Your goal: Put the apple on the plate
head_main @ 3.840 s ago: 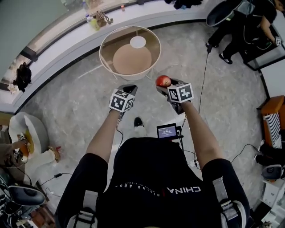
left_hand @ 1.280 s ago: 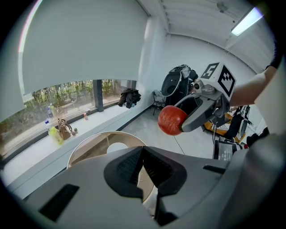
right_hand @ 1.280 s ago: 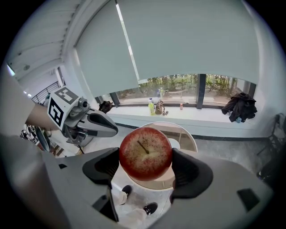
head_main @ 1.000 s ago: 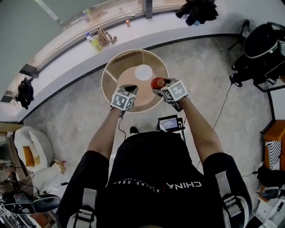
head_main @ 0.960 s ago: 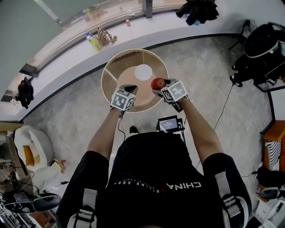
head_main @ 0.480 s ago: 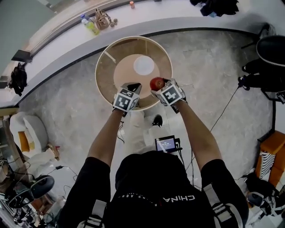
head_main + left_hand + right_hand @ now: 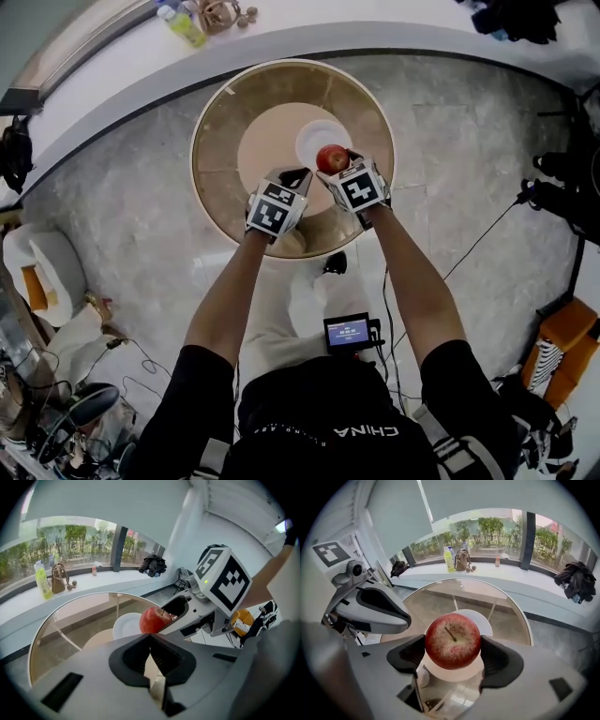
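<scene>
Now our right tool (image 7: 452,654) clamps the red apple (image 7: 453,641) over the white plate (image 7: 309,137) on the round table (image 7: 214,180) (our left tool (image 7: 150,637) sits closed, empty).

This looks like a roomy indoor work space set up for recording, more lab or office than home; the floor (image 7: 122,216) is grey and stone-patterned, with loose cables (image 7: 483,239) trailing across it; a small lit screen (image 7: 349,331) sits in front of the person; a long curved white window ledge (image 7: 103,84) runs under tall windows (image 7: 501,531) with trees outside; on it stand a yellow-green bottle (image 7: 449,558) and a heap of dark clothes (image 7: 576,585); a round glass table (image 7: 225,122) stands mid-floor; chairs and gear (image 7: 56,422) crowd the room's edges.
</scene>
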Tool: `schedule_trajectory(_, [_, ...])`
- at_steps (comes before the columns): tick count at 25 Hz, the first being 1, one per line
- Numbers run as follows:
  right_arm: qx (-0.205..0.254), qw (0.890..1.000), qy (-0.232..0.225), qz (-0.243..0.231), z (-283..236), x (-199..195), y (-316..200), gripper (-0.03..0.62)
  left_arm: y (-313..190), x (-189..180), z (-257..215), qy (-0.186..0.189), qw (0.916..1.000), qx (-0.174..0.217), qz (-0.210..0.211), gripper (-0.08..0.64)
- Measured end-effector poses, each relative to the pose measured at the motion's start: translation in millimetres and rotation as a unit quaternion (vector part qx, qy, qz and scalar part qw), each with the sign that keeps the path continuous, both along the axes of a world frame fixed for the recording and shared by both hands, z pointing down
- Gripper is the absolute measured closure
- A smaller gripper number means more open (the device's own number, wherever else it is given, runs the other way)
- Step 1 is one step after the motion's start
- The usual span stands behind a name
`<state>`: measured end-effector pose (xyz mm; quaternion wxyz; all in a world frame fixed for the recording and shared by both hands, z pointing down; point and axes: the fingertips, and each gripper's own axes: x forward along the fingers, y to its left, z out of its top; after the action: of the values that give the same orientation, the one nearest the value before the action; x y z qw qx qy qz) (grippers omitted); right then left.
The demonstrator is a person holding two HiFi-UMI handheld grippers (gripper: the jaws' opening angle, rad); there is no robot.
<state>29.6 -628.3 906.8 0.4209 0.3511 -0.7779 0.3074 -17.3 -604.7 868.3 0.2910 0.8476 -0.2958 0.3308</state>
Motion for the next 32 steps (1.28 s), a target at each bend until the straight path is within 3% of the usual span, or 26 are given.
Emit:
schedule_trajectory(9, [0.007, 0.999, 0.032, 0.01, 54, -22, -45, 0.225, -12, -30, 49, -0.001, 0.9995, -0.029, -0.008, 0.541])
schedule_trajectory(18, [0.007, 0.999, 0.013, 0.033, 44, -16, -33, 0.225, -4, -40, 36, 0.0, 0.9993, -0.034, -0.016, 0.541])
schedule_trajectory(23, [-0.015, 0.999, 0.006, 0.047, -2, 9, 2, 0.225, 14, -37, 1, -0.017, 0.9993, -0.031, -0.013, 0.541])
schedule_trajectory(28, [-0.037, 0.991, -0.095, 0.083, -107, 20, 64, 0.232, 56, -31, -78, -0.026, 0.9995, -0.015, -0.008, 0.541])
schedule_trajectory(29, [-0.026, 0.989, -0.109, 0.091, -131, 25, 74, 0.251, 67, -30, -95, -0.027, 0.9995, -0.009, -0.011, 0.541])
schedule_trajectory(30, [-0.01, 0.988, -0.115, 0.101, -155, 33, 85, 0.32, 80, -28, -112, -0.027, 0.9995, -0.004, -0.014, 0.541])
schedule_trajectory(31, [0.006, 0.987, -0.113, 0.111, -177, 42, 96, 0.443, 95, -26, -127, -0.029, 0.9994, 0.0, -0.017, 0.541])
schedule_trajectory(32, [0.019, 0.987, -0.109, 0.118, -198, 52, 108, 0.519, 110, -25, -141, -0.03, 0.9993, 0.004, -0.022, 0.541])
